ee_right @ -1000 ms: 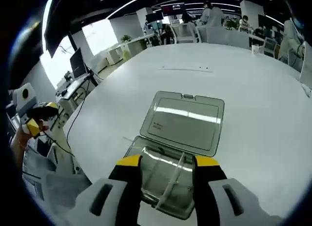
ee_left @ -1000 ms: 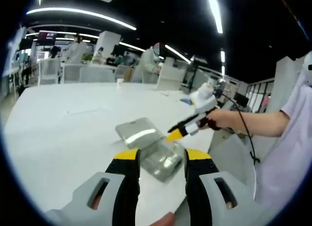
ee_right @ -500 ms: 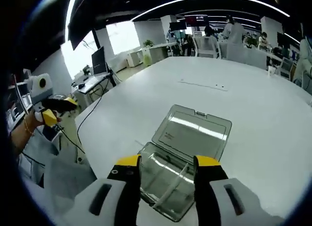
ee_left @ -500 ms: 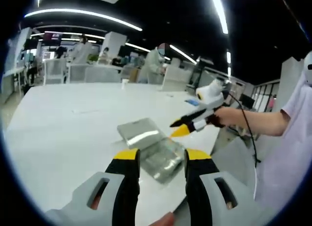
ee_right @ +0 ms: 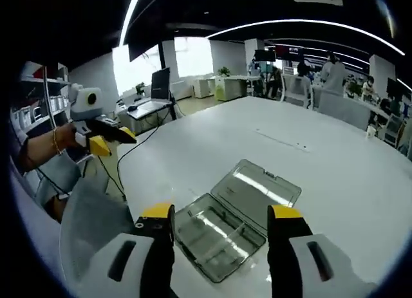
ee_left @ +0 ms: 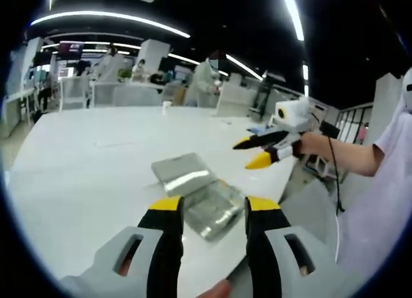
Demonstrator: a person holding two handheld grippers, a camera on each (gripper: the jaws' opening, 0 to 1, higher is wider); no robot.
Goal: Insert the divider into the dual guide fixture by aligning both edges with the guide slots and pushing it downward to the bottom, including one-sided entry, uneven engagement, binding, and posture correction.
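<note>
Hovering above the clear box (ee_right: 222, 237), left gripper (ee_left: 206, 211) and right gripper (ee_right: 222, 221) gape wide, holding nothing.

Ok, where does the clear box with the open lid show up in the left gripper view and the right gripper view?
Left gripper view: clear box low centre, just beyond the jaws.
Right gripper view: it lies between the jaws, lid open flat toward upper right.
Shared landmark: the white table it rests on.

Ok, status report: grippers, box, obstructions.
Left gripper open, empty. Right gripper open, empty, above the table. Clear box open, lid flat, divider inside. Nothing in the way.
</note>
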